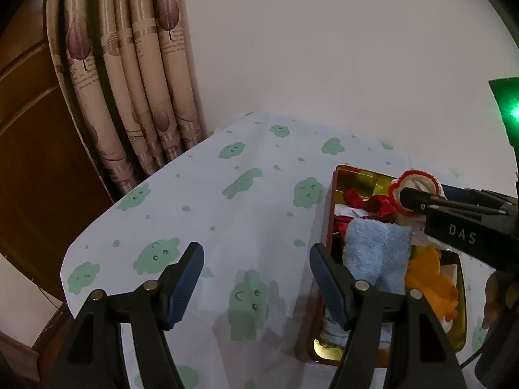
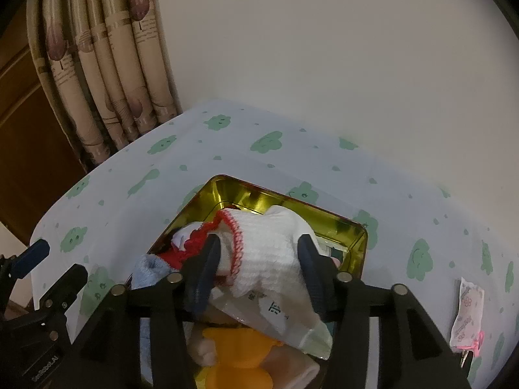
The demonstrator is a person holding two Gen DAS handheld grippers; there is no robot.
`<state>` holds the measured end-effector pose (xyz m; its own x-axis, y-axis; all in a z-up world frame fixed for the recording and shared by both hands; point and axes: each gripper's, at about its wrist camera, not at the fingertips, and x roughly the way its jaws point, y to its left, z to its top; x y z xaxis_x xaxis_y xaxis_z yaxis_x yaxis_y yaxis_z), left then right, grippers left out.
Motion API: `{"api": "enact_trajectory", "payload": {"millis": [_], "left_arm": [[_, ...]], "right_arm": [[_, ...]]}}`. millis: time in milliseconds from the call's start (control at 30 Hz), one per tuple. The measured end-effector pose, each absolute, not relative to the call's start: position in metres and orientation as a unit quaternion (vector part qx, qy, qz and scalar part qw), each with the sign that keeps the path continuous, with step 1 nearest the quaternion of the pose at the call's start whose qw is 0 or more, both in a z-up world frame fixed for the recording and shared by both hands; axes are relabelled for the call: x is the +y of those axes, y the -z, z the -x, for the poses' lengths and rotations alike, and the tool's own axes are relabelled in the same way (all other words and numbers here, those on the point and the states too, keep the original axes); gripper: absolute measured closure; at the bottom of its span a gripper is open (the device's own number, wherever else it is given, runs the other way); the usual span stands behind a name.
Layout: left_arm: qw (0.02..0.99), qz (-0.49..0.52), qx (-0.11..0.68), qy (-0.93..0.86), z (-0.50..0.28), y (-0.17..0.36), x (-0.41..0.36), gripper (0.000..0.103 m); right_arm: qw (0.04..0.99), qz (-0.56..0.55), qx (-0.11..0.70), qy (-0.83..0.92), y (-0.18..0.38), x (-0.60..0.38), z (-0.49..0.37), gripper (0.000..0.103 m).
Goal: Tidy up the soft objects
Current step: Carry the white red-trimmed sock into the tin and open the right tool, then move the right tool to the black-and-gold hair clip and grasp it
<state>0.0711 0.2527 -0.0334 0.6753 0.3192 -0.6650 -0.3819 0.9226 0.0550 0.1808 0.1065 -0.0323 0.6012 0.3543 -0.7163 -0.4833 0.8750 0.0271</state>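
Observation:
A gold-lined tin box (image 2: 259, 199) stands on the table and shows in the left wrist view too (image 1: 356, 175). It holds a light blue towel (image 1: 376, 253), red fabric (image 1: 373, 202), an orange soft toy (image 1: 431, 278) and other soft items. My right gripper (image 2: 259, 262) is shut on a white knitted glove with red trim (image 2: 269, 246) and holds it over the box; the glove also shows in the left wrist view (image 1: 416, 186). My left gripper (image 1: 256, 270) is open and empty, just left of the box above the cloth.
A white tablecloth with green cloud prints (image 1: 227, 194) covers the table. A small white and pink packet (image 2: 467, 317) lies at the right. A beige curtain (image 1: 129, 81) and a brown door (image 1: 32, 162) stand behind the table's left corner. A white wall is behind.

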Motion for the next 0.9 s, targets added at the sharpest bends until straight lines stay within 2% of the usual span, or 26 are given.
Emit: {"api": "enact_trajectory", "payload": {"millis": [467, 900], "left_arm": [[0.915, 0.037, 0.356, -0.186, -0.072, 0.034, 0.248, 0.033], [0.914, 0.037, 0.359, -0.187, -0.071, 0.035, 0.246, 0.033]], "right_arm": [[0.894, 0.062, 0.367, -0.250, 0.020, 0.080, -0.149, 0.043], [0.914, 0.038, 0.366, -0.170, 0.028, -0.035, -0.111, 0.036]]}}
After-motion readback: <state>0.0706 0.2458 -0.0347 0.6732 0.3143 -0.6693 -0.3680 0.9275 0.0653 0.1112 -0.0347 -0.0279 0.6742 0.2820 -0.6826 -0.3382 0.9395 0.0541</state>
